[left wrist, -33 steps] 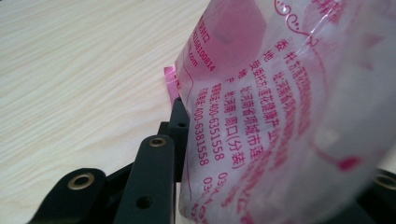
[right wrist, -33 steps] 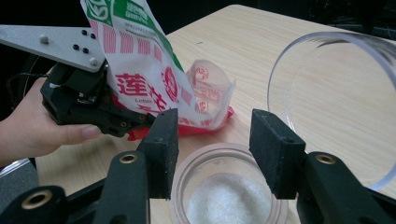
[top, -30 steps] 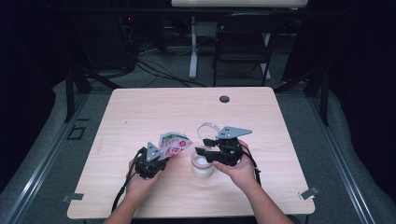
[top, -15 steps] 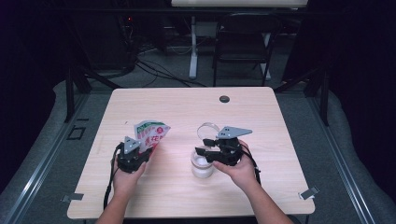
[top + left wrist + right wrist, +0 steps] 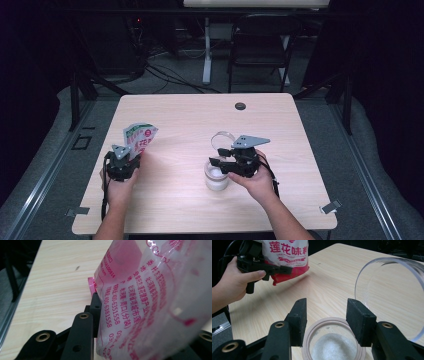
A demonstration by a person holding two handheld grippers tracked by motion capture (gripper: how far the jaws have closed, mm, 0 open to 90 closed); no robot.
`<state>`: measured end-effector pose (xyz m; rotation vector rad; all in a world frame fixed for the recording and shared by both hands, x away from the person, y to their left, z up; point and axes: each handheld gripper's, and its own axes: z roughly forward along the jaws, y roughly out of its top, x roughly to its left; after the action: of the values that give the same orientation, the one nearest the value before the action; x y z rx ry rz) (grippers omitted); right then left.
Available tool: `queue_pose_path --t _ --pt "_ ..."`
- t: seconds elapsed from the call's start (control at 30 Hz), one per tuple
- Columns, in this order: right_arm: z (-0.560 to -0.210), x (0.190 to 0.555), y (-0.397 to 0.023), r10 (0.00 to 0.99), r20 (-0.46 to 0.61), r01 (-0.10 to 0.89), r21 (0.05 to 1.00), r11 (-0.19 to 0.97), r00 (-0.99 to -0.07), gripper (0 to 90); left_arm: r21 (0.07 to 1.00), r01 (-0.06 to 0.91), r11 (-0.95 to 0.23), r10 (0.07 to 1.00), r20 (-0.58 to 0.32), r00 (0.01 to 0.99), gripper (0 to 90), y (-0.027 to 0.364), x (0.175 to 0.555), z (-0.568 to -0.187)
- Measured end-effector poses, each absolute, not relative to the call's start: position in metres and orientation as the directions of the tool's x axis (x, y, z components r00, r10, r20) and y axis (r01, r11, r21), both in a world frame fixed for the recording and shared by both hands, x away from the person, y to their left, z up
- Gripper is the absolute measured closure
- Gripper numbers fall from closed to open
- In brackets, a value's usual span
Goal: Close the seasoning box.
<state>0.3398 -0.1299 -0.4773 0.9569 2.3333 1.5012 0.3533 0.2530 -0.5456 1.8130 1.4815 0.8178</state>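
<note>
My left gripper point(image 5: 131, 156): jaws clamped on the lower part of a white-and-pink seasoning bag point(image 5: 139, 138), held upright above the left side of the counter point(image 5: 190, 115). My right gripper point(image 5: 223, 163): jaws closed around the rim of a jar point(image 5: 216, 178) with white powder inside, near centre. Clear round lid point(image 5: 223, 138) lies just beyond the jar. Bag and jar well apart.

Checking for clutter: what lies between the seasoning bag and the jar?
Only bare tabletop separates the bag from the jar, seen in the high view.
</note>
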Motion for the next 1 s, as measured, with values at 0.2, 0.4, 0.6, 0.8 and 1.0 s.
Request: queue_pose_path --t 0.2,0.4,0.6,0.8,1.0 --pt "-0.478 0.34 -0.13 0.618 0.166 0.408 0.871 0.273 -0.769 50.8 0.787 0.61 -0.099 0.994 0.051 0.097 70.0 0.264 0.357 -0.55" --pt "-0.477 0.341 -0.131 0.622 0.169 0.41 0.872 0.268 -0.765 50.8 0.773 0.63 -0.081 0.997 0.049 0.068 66.4 0.265 0.358 -0.554" --pt "-0.477 0.34 -0.13 0.622 0.167 0.409 0.872 0.27 -0.765 50.8 0.78 0.625 -0.029 0.999 0.013 0.03 55.2 0.269 0.355 -0.554" --pt "-0.477 0.341 -0.131 0.621 0.166 0.407 0.873 0.269 -0.766 51.0 0.799 0.6 -0.042 0.999 0.049 0.006 40.2 0.266 0.352 -0.548" --pt "-0.477 0.341 -0.131 0.622 0.165 0.405 0.874 0.267 -0.766 51.0 0.824 0.566 -0.018 1.0 0.004 0.027 38.7 0.264 0.348 -0.545"
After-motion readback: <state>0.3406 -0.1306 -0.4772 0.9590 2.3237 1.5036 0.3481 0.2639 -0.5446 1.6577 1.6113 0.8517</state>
